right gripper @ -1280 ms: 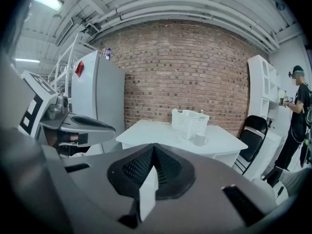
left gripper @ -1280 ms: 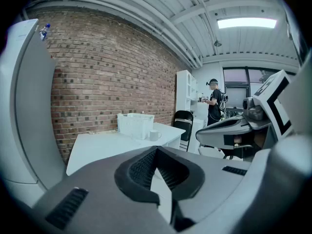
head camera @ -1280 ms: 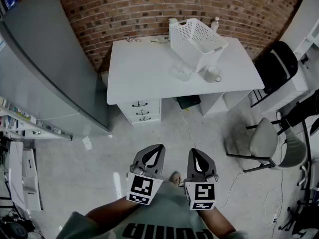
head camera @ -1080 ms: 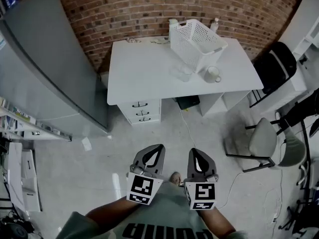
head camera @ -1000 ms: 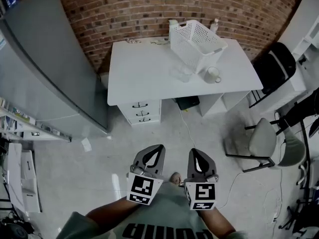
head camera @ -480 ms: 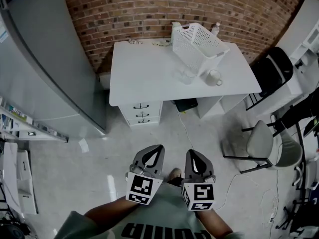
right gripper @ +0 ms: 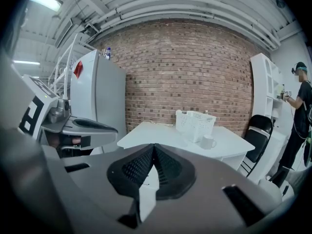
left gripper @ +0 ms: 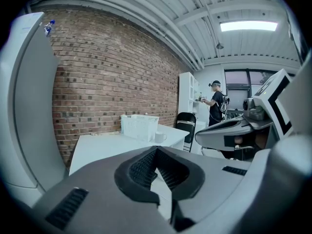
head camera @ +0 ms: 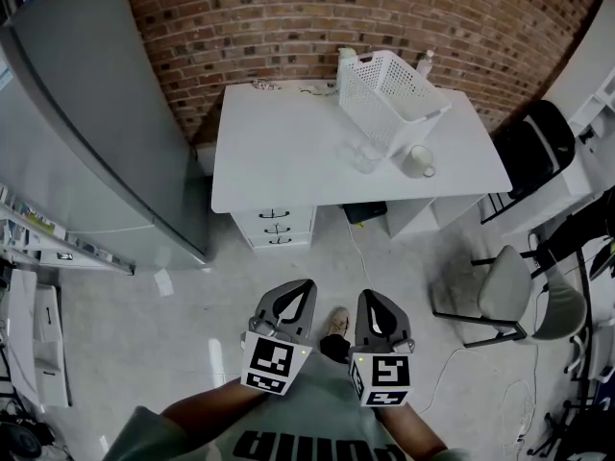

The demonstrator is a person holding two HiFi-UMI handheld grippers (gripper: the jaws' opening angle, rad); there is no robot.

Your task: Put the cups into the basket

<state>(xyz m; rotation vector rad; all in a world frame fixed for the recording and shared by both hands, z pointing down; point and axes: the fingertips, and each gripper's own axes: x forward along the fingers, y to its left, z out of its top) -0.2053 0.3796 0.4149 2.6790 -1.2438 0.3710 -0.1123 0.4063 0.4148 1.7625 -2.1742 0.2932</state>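
Plainly nothing is done yet: the grey left gripper (head camera: 306,288) and grey right gripper (head camera: 369,296) are each pressed together on nothing, over the floor well short of the white desk (head camera: 279,152), where the clear glass cup (head camera: 365,154) and white handled mug (head camera: 417,160) stand outside, just beside, the white lattice plastic basket (head camera: 392,99).

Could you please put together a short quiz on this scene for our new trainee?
1. True or false: the mug is already inside the basket.
2. The left gripper and right gripper are: A) both shut and empty; B) both open; C) each holding a cup.
3. What is the wall behind the table made of?
Key: 1 false, it stands on the table; 2 A; 3 brick.
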